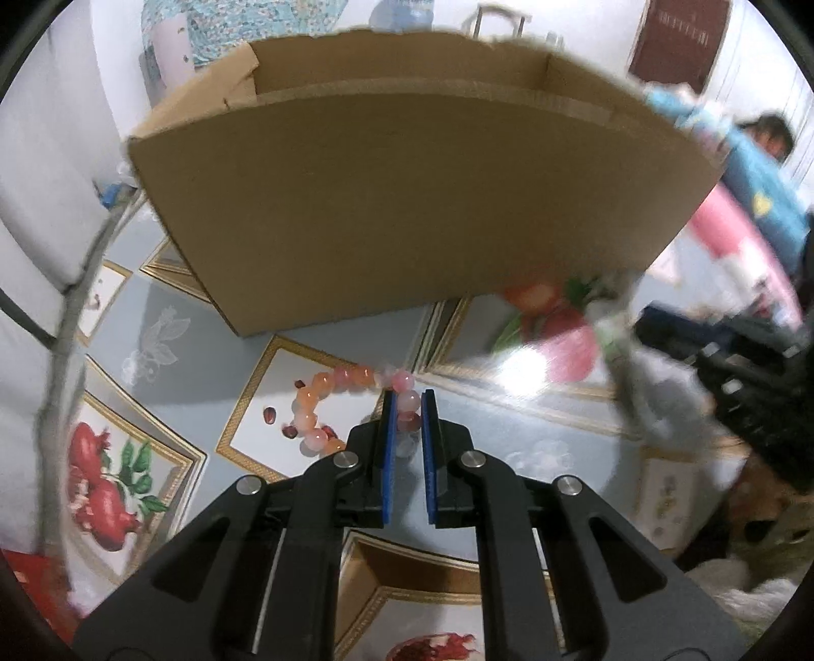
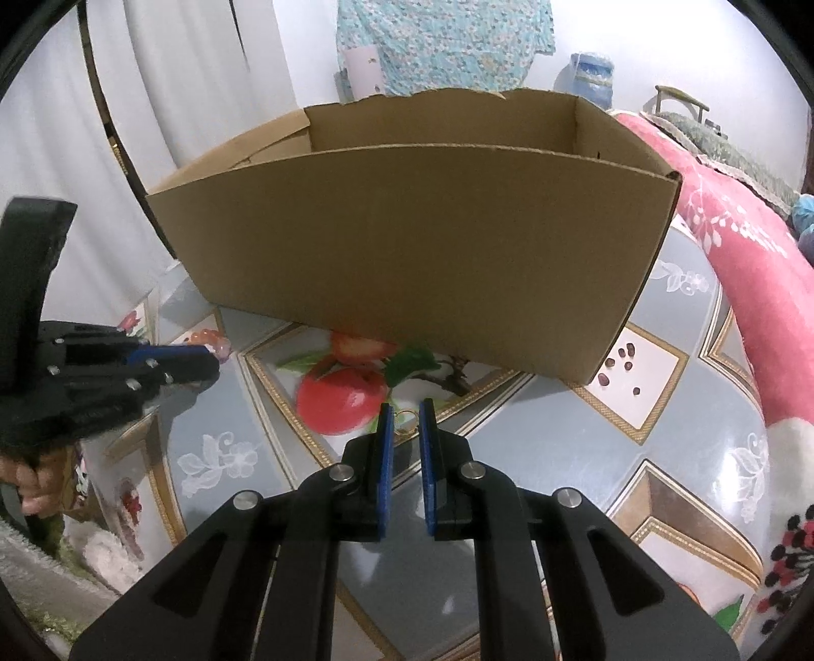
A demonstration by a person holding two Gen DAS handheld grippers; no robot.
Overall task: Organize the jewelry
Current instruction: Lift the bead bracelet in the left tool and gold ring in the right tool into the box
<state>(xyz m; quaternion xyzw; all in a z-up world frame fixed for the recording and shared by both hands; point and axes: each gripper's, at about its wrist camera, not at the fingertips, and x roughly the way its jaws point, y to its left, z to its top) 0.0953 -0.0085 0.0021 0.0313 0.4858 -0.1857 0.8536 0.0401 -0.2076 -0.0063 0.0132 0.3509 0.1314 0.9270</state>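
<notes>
- Our left gripper (image 1: 407,401) fingers pinch the bead bracelet (image 1: 325,401), which trails leftward onto the table (image 1: 509,407).
- Our right gripper (image 2: 405,407) fingers straddle a small gold ring (image 2: 404,418), unclamped.
- Lifting toward the cardboard box (image 1: 407,203), a shallow pinch may drop the beads.

A glossy bench (image 2: 534,432) cover shows grey-blue panels, gold borders and pomegranate prints. White curtains (image 2: 178,76) hang behind, with a teal patterned cloth (image 2: 442,46). A pink floral blanket (image 2: 737,244) lies right.

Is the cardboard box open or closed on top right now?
Open. The cardboard box has no lid or flaps over it; the right wrist view looks past the near wall to the bare inner walls. Its floor is hidden.
</notes>
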